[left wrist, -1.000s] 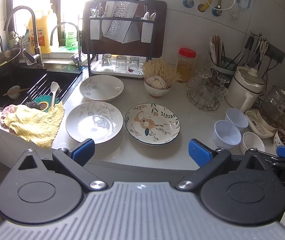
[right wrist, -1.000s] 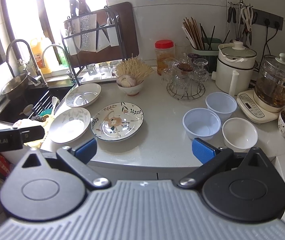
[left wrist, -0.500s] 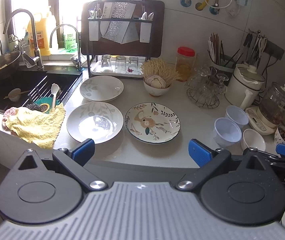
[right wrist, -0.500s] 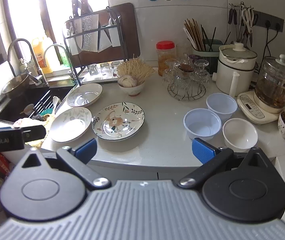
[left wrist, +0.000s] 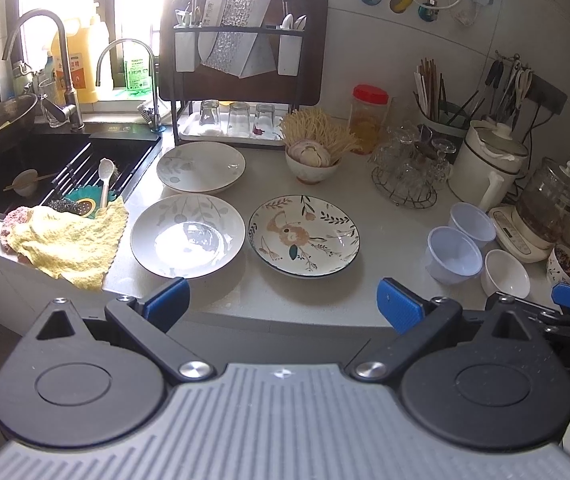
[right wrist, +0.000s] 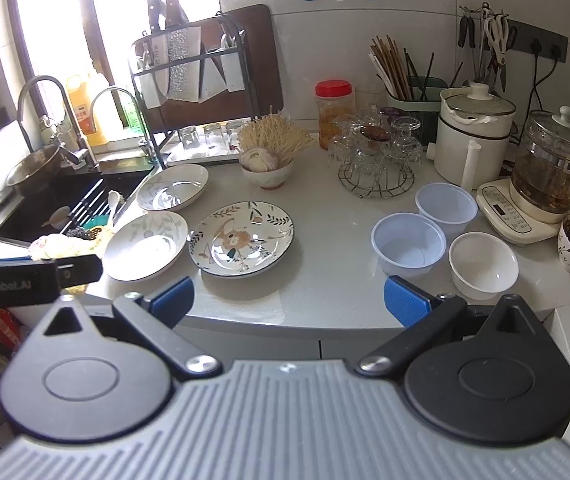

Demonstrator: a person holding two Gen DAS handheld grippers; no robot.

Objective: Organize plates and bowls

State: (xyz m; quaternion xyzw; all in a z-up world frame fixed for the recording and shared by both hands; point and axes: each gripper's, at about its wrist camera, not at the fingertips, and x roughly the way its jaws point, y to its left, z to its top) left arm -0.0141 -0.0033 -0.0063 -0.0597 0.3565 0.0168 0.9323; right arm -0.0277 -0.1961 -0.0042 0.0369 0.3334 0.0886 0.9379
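Plates and bowls lie spread over the counter (left wrist: 385, 216), none stacked yet, so the sorting looks to be at its very start. At the left end, beside the sink (left wrist: 45, 168), a yellow cloth (left wrist: 65, 240) hangs over the front edge. Next come two pale leaf-print plates: the rear plate (left wrist: 201, 166) sits near the back by the glass rack (left wrist: 241, 120), and the front plate (left wrist: 187, 236) lies close to the front edge, just beside the cloth. To its right, near but apart, is the flowered plate (left wrist: 304, 235), roughly mid-counter. Behind it stands a small bowl of garlic (left wrist: 312, 160). Toward the right end, two clear plastic bowls (right wrist: 409, 244) (right wrist: 446, 208) sit close together, with a white bowl (right wrist: 483, 264) just beside them at the front edge and a kettle base (right wrist: 517, 216) behind. The left gripper (left wrist: 281, 304) hovers short of the front edge with its jaws spread wide and nothing between them; the right gripper (right wrist: 289, 300) is likewise spread and empty, facing the gap between plates and bowls. A sensible next move would be to bring one gripper down over a plate rim, likely the flowered plate or the front leaf plate, pinch the raised edge, and lift it onto a matching plate. The shallow rims offer little to grip, so a low, flat approach seems needed.
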